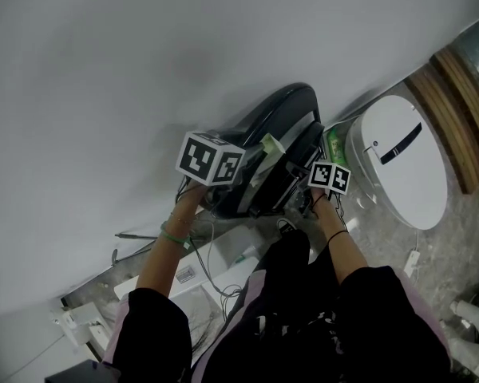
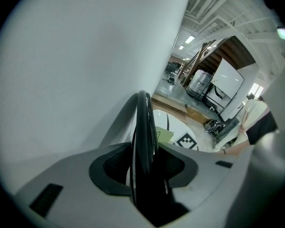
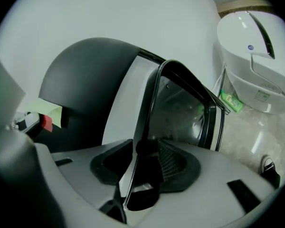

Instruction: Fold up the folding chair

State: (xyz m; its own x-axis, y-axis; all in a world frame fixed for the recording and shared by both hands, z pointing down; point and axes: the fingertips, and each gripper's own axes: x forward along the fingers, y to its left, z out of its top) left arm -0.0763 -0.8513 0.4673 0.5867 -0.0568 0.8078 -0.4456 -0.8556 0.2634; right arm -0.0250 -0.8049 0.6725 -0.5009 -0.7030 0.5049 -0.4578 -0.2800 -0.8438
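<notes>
The folding chair (image 1: 281, 124) is black, with a glossy rounded shell and a dark metal frame, and stands folded flat against the white wall. My left gripper (image 1: 223, 194) is at the chair's near left edge. In the left gripper view the shell's thin black edge (image 2: 145, 127) runs up between the jaws of the left gripper (image 2: 145, 167), which stand apart from it on both sides. My right gripper (image 1: 305, 198) is at the right side. There a thin frame bar (image 3: 149, 108) passes between the jaws of the right gripper (image 3: 145, 163), whose pads do not press on it.
A white round lidded bin (image 1: 403, 162) stands right of the chair, also in the right gripper view (image 3: 256, 56), with a green packet (image 3: 230, 101) beside it. White boxes and cables (image 1: 199, 286) lie on the floor at lower left. The white wall (image 1: 144, 70) is close behind.
</notes>
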